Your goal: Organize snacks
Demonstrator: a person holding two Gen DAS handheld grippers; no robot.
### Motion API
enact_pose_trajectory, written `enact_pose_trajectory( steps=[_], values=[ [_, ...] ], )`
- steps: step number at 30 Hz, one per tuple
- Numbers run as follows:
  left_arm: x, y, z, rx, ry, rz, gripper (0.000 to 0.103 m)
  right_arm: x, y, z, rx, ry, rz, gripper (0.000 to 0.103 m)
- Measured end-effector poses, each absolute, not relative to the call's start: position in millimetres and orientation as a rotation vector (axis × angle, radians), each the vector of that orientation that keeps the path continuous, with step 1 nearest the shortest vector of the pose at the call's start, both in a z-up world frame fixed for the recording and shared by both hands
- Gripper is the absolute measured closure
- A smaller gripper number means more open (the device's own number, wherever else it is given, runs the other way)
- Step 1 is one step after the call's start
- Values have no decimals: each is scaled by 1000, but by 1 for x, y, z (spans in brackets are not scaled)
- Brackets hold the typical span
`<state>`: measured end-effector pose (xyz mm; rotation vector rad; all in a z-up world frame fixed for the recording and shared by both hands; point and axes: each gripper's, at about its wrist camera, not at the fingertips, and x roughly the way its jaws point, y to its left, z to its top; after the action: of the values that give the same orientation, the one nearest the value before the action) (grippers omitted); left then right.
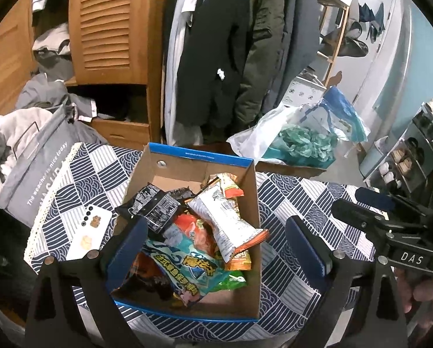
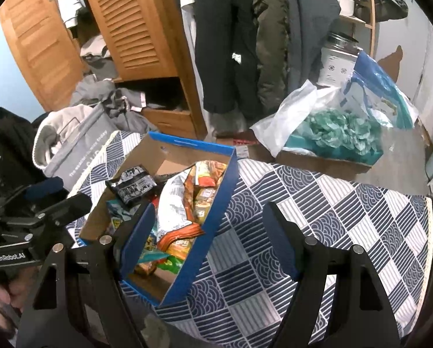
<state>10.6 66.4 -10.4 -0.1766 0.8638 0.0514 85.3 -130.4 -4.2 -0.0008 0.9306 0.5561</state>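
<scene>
An open cardboard box with a blue rim (image 1: 199,154) stands on the patterned tablecloth (image 1: 300,194). Several snack packets fill it: a black packet (image 1: 154,206), a white packet with an orange end (image 1: 229,220) and a teal packet (image 1: 181,264). My left gripper (image 1: 216,249) hovers open above the box's near half, one finger over the left wall, the other outside the right wall. My right gripper (image 2: 210,242) is open too, its left finger over the box (image 2: 216,203) and its right finger over the cloth. In the right wrist view the black packet (image 2: 132,187) and white packet (image 2: 173,203) also show.
A white phone (image 1: 88,232) lies on the cloth left of the box. A grey laundry bag (image 1: 33,174) stands at the table's left edge. Behind the table are a white plastic bag of teal stuff (image 1: 300,142), hanging coats (image 1: 216,43) and a wooden wardrobe (image 1: 106,23).
</scene>
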Motion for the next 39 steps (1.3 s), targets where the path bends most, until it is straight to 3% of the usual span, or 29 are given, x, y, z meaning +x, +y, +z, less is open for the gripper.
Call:
enact_pose_trajectory(
  steps=[39],
  values=[
    [8,61,-9,-122,897,91,6,84,-131,-4,-2,931,555,27]
  ],
)
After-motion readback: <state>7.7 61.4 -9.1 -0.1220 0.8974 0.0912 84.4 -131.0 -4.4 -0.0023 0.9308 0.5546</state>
